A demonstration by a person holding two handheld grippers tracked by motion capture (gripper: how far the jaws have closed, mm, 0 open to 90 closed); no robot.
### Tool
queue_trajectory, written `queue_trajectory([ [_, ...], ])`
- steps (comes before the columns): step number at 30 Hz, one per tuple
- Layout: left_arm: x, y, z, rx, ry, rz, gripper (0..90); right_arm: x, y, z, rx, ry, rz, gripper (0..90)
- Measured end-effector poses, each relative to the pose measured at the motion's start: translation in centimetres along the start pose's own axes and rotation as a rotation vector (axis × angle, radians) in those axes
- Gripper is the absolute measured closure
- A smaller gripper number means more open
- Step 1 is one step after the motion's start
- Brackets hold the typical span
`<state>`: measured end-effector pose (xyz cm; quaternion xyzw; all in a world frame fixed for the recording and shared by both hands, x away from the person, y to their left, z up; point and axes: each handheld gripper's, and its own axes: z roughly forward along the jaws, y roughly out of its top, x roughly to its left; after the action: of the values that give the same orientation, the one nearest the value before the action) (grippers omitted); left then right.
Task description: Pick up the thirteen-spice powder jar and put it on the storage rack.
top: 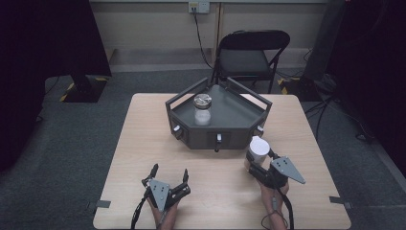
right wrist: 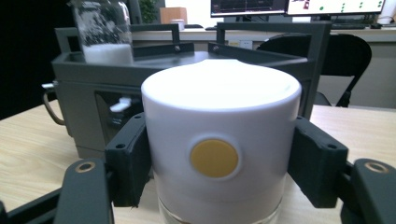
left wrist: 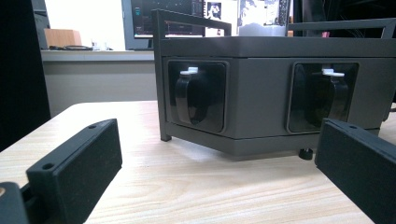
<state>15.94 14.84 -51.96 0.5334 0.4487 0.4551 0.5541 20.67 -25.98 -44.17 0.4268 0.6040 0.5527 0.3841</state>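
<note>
High view: the right gripper (top: 255, 165) clamps a white-capped clear jar (top: 258, 151) standing on the pale wooden counter (top: 143, 143), just in front of the dark grey six-sided tray (top: 191, 136), while the left gripper (top: 168, 176) waits wide with nothing between its jaws. Left gripper view: those spread jaws face the tray's latched side. Right gripper view: both pads press the jar's smooth white cap (right wrist: 219, 140) near the yellow dot (right wrist: 214, 158), a stiff but probably slippery hold, better taken low on the cap since the body below may be fragile.

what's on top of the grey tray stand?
On the grey tray stand stands one glass jar with a metal lid, part-filled with white powder. The right gripper holds a white-capped jar on the table in front; the jar's underside is hidden.
</note>
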Motion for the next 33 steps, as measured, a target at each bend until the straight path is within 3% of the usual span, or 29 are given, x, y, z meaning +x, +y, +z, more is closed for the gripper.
queue_trajectory([
  [9, 0.0, 0.0, 0.0, 0.000, 0.000, 0.000, 0.0, -0.6, 1.5, 0.2, -0.017, 0.055, 0.007, 29.7],
  [20, 0.0, 0.0, 0.0, 0.001, 0.001, 0.000, 0.1, -1.2, 4.6, 0.9, -0.034, 0.112, -0.046, 29.7],
  [27, 0.0, 0.0, 0.0, 0.000, 0.000, 0.000, 0.0, -1.7, 7.0, 2.3, -0.050, 0.131, -0.071, 29.7],
  [33, 0.0, 0.0, 0.0, 0.001, 0.000, 0.000, 0.0, -2.3, 8.9, 3.8, -0.063, 0.148, -0.050, 29.7],
])
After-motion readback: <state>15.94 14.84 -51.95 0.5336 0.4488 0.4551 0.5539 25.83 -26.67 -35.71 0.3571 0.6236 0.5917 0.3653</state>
